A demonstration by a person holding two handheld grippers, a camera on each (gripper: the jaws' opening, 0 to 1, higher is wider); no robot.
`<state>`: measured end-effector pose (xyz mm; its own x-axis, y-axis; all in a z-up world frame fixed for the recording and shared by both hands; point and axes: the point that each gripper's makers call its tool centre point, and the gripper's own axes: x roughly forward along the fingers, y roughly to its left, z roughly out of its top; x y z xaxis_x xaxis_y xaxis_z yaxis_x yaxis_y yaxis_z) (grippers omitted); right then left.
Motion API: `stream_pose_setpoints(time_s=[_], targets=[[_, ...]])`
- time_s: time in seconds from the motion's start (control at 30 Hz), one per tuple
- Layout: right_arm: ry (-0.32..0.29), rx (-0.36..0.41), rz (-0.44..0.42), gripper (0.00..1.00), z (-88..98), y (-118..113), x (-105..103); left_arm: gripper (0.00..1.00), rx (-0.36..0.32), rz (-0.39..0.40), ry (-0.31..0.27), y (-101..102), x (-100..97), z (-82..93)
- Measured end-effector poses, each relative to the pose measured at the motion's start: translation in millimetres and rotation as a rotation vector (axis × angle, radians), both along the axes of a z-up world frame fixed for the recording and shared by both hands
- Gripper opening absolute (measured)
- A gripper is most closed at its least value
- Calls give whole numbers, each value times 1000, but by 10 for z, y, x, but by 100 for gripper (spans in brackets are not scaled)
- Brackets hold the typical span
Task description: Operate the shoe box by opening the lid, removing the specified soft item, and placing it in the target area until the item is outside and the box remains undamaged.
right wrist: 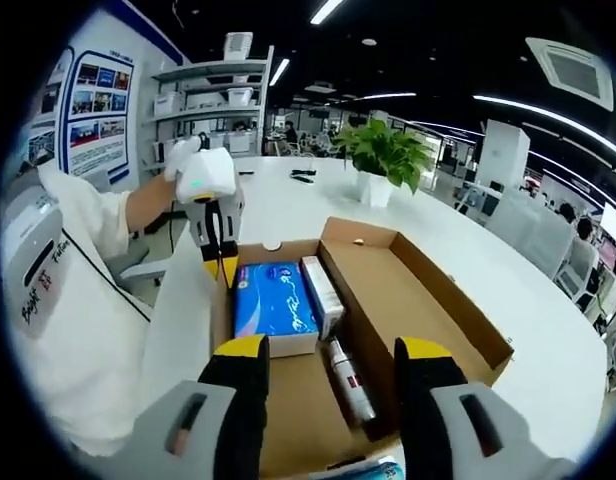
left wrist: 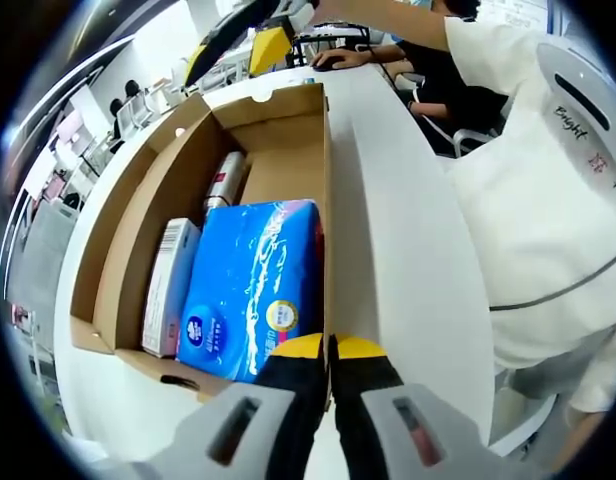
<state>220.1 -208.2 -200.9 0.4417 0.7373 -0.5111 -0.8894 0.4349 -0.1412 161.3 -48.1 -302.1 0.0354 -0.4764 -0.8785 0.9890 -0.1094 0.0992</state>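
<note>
Two claws in play. My left claw has its yellow-tipped jaws pressed together with nothing between them, sitting at the near edge of the open shoe box, just over the blue tissue pack. That soft pack lies flat inside the box, against the right wall. A slim white carton stands just beside it on the left, and a small silver tube lies behind them, toward the far end. The box rests on a white tabletop, lid flap folded out to one side.

My right claw hangs above the box's other end, jaws spread wide, gripping nothing. From here I see the left claw at the far edge by the pack. A potted plant stands farther back on the tabletop.
</note>
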Motion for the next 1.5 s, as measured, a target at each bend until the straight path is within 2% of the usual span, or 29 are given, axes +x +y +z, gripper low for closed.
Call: stream_pose_setpoints(time_s=[0.37, 0.43, 0.47, 0.53, 0.57, 0.63, 0.83, 0.9, 1.13, 1.33, 1.5], targets=[[-19, -45, 1, 46, -69, 112, 102, 1, 0, 0, -1, 4, -6, 1], [-54, -108, -17, 46, -108, 71, 144, 1, -1, 0, -1, 4, -7, 1], [-99, -176, -54, 45, -148, 20, 203, 1, -1, 0, -1, 4, -7, 2], [-122, -270, -45, 44, -263, 17, 202, 1, 0, 0, -1, 3, -7, 1], [-108, -297, -66, 41, -312, 2, 207, 1, 0, 0, -1, 3, -6, 1], [-132, -349, -35, 36, -390, 57, 187, 1, 0, 0, 0, 2, -6, 1], [-162, -445, -42, 31, -527, 161, 257, 1, -1, 0, 0, 0, 0, -2], [-124, -448, -28, 32, -583, 202, 248, 1, -1, 0, 0, -1, 1, -2], [-125, -472, -41, 31, -621, 256, 269, 1, -3, 0, 0, -4, 5, -2], [-97, -502, -47, 34, -801, 264, 276, 1, -6, 2, 12, -7, 7, -1], [-80, -519, -57, 33, -867, 266, 267, 1, -6, 0, 14, -9, 6, -1]])
